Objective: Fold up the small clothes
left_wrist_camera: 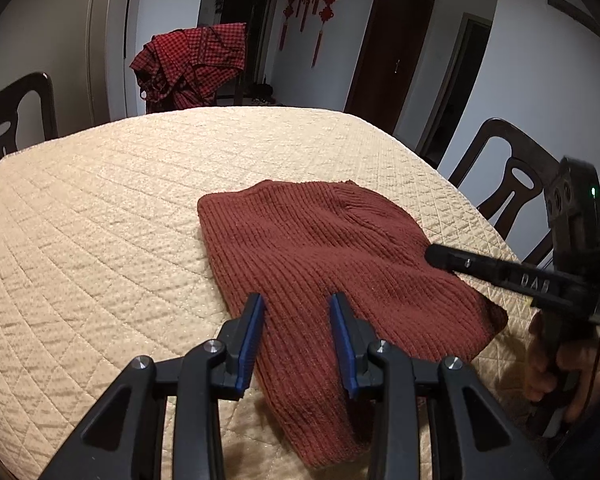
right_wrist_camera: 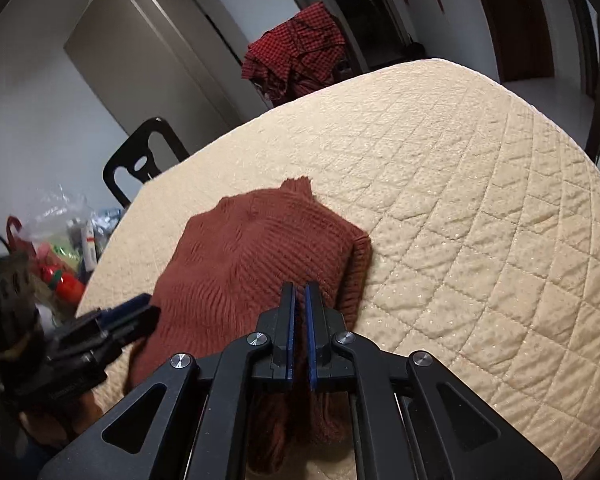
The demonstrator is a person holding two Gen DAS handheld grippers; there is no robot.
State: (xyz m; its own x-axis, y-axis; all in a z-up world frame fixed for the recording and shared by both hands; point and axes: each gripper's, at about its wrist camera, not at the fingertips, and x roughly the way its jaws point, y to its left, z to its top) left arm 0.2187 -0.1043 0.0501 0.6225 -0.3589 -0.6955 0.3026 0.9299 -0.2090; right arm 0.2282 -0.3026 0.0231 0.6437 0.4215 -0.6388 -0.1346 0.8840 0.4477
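A rust-red knitted sweater (left_wrist_camera: 324, 264) lies on the quilted beige table cover (left_wrist_camera: 100, 220), filling the lower middle of the left wrist view. It is already folded into a compact, rounded shape, with a narrow ribbed end sticking out at its far edge in the right wrist view.

The left gripper (left_wrist_camera: 298, 308) hovers over the near left part of the sweater with its 2 blue pads moderately apart. Knit shows between them, but I cannot tell whether they pinch it.

The right gripper (right_wrist_camera: 299, 300) stands at lower centre of its own view, its jaws drawn almost together over the near right part of the sweater. Bunched knit shows just below the fingers, so it looks clamped on a fold of cloth.

The step in hand seems to be taking hold of the near edge for 1 more fold. Next, the left gripper would need a firm pinch, then both should lift together and carry the edge toward the far side.
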